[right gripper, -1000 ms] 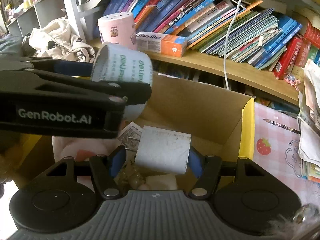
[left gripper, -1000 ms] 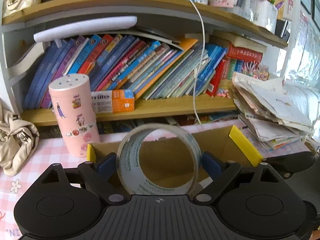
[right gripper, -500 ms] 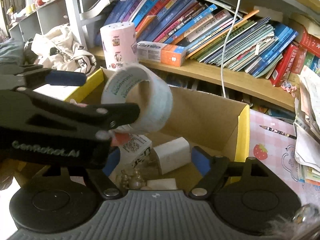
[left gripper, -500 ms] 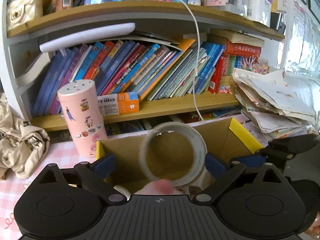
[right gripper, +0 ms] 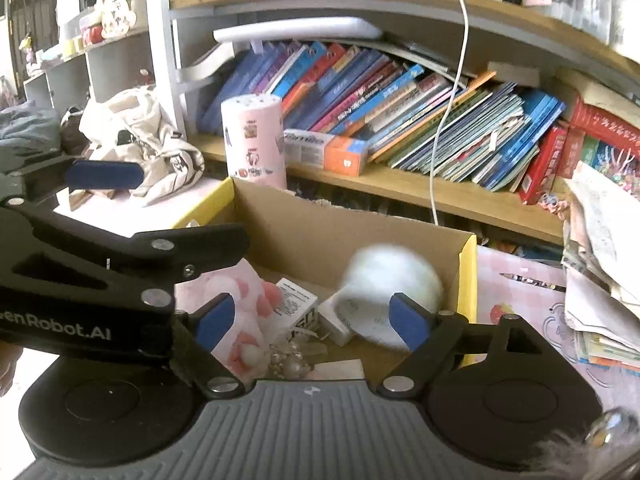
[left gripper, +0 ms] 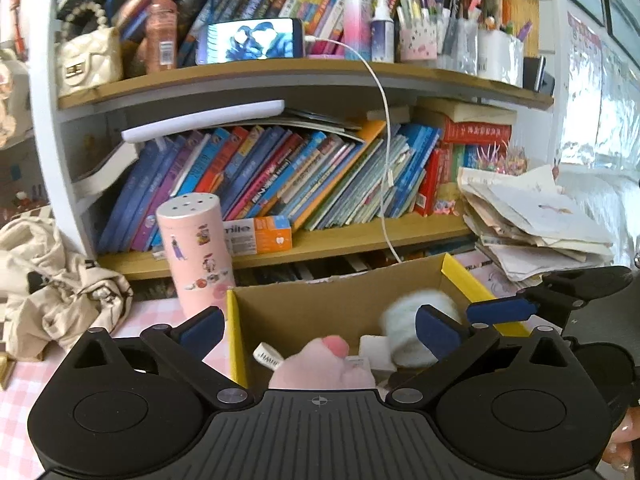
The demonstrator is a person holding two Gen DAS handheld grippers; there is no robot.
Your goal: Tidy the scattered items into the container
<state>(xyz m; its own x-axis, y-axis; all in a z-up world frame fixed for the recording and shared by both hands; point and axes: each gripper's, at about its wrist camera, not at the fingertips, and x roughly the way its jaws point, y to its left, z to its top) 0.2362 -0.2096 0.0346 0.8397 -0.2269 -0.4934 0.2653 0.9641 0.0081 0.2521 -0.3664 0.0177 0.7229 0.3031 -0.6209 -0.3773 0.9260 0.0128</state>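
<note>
A cardboard box (left gripper: 320, 300) with yellow flaps stands on the pink tablecloth below the bookshelf. A roll of clear tape (left gripper: 404, 320) lies blurred inside it near the right wall; it also shows in the right wrist view (right gripper: 384, 280). A white block (right gripper: 336, 320), a small printed box (right gripper: 298, 304), a pink plush (left gripper: 320, 364) and clear beads (right gripper: 292, 360) lie in the box (right gripper: 360, 236). My left gripper (left gripper: 320, 324) is open and empty above the box. My right gripper (right gripper: 312, 316) is open and empty over the box's near side.
A pink sticker-covered canister (left gripper: 196, 252) stands behind the box's left corner. A beige cloth bag (left gripper: 52, 280) lies at left. A paper stack (left gripper: 532, 228) sits at right. A white cable (left gripper: 386, 168) hangs from the shelf toward the box.
My left gripper opened and the tape roll dropped into the box. My right gripper let go of the white block, which now lies in the box. Both grippers rose a little.
</note>
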